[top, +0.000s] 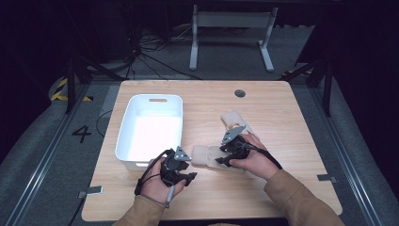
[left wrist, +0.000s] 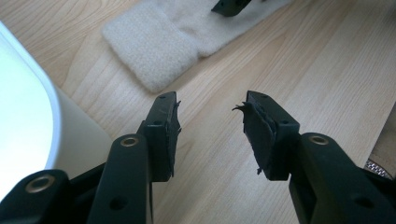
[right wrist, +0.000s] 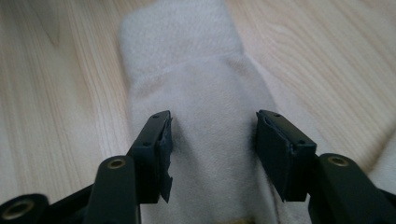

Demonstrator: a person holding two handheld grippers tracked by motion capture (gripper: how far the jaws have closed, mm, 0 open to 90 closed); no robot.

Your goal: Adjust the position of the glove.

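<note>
I am holding my right gripper (top: 225, 159) low over a cream fleece sock (top: 203, 155) that is lying flat on the wooden table (top: 291, 136), just right of the white plastic bin (top: 149, 129). In the right gripper view the jaws are standing wide, one on either side of the sock's (right wrist: 210, 154) middle, with the fabric lying between them and neither pad pressing on it. A second cream sock (top: 235, 120) is lying just behind my right hand, and something small and tan is sitting on it; I cannot tell what it is.

My left gripper (top: 181, 176) is resting near the front right corner of the bin, its jaws parted about halfway with nothing but bare tabletop between them. In the left gripper view the end of the sock (left wrist: 154, 51) is lying just ahead of those jaws, and the curved white wall of the bin (left wrist: 56, 126) is sitting beside the left jaw.

The bin is sitting upright on the left half of the table, and its bright interior is showing nothing inside it.
</note>
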